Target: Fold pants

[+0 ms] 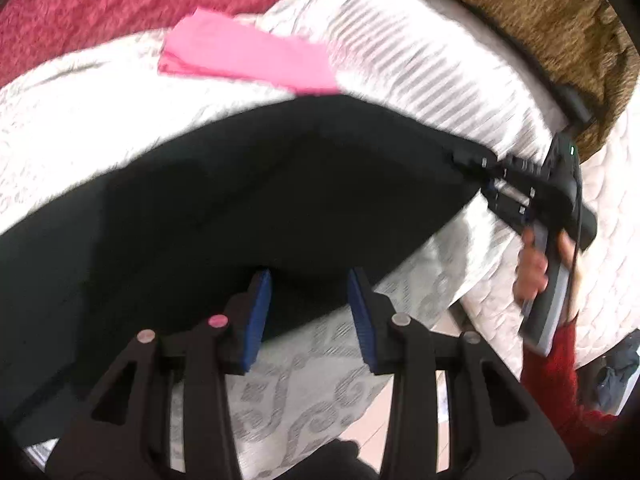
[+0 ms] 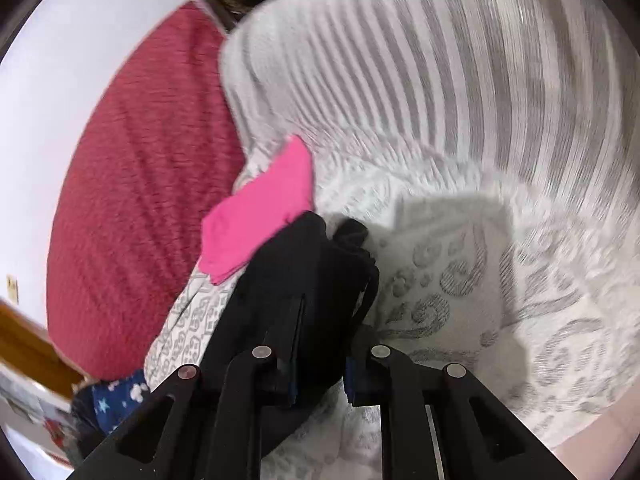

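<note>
Left gripper [image 1: 309, 316] occupies the lower centre of its view, blue pads [image 1: 258, 312] spread apart over the edge of the black pants [image 1: 240, 200], gripping nothing. Pants lie across the patterned bedspread [image 1: 72, 120] at mid-frame, below a pink cloth [image 1: 248, 56]. Right gripper [image 2: 320, 360] is clamped on a pants corner, at right in the left view.

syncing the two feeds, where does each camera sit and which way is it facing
Left wrist: on the left gripper, facing across the bed at the black pants; open jaws show, plus the right gripper and right hand.
Right wrist: on the right gripper, facing along the bed; jaws shut on the black pants.
Both views share the pants, the bed and the pink cloth.
</note>
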`<state>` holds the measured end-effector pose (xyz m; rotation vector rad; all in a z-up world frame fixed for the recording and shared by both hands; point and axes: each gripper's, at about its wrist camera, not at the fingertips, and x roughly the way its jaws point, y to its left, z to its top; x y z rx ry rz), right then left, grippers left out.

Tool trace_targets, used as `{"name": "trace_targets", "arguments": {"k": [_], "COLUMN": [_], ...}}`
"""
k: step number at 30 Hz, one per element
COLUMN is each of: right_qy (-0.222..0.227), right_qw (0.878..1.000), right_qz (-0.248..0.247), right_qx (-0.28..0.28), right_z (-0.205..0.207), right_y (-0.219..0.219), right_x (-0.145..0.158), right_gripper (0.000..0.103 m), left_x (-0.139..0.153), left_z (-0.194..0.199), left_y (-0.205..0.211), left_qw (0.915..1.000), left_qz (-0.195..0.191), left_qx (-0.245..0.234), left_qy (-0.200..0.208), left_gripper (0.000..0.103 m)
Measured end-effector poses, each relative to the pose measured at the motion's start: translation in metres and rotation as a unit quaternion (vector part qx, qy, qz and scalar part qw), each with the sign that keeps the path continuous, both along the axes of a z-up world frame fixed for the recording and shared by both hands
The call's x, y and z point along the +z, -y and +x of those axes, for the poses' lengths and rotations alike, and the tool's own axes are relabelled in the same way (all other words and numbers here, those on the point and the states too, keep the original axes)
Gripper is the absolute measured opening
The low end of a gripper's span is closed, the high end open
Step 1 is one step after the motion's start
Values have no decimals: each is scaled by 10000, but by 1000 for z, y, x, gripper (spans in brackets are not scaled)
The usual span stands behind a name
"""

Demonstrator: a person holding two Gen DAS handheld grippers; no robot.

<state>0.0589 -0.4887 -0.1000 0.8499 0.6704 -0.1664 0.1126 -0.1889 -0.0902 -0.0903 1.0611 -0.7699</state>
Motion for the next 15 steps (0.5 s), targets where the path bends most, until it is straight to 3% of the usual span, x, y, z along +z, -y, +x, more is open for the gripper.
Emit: {"name": "trace_targets", "arguments": {"k": [3, 5, 7, 8, 9, 11, 13, 14, 15], "right_qy": [-164, -458, -925, -959, -716, -830, -747, -671, -440], "right_qw": [9992, 9977, 9946, 9947, 9972, 9963, 9936, 9883, 9818], "right_qz": [-371, -484, -459, -342, -194, -189, -802, -1294, -1759], "right_qx": [66, 97, 126, 107, 80, -83, -286, -441, -572], "right_z": [-20, -35, -46, -54, -64, -76, -79, -79, -80], "right_y": [-3, -3, 1, 5, 9, 14, 12, 10, 6], "right_x": [2, -13, -38, -48, -49, -43, -24, -10, 4], "right_gripper": [15, 17, 24, 26, 29, 40, 40, 44, 55], "left_x": [-3, -19, -35, -39, -41, -40, -38, -37, -38], "left_z": [-7, -19, -31, -38, -46, -51, -50, -46, -43], "left_y": [0, 8, 11, 12, 12, 14, 17, 20, 20], "left_qw": [9996, 9983, 9968, 9964, 9963, 9960, 9958, 9958, 9960], "left_qz": [-58, 56, 103, 122, 160, 212, 314, 331, 322], "left_qx": [-256, -466, -565, -586, -619, -697, -735, -719, -690], "left_qy": [-100, -346, -564, -595, -583, -510, -436, -450, -464], "left_gripper": [43, 48, 48, 48, 48, 48, 48, 48, 48]}}
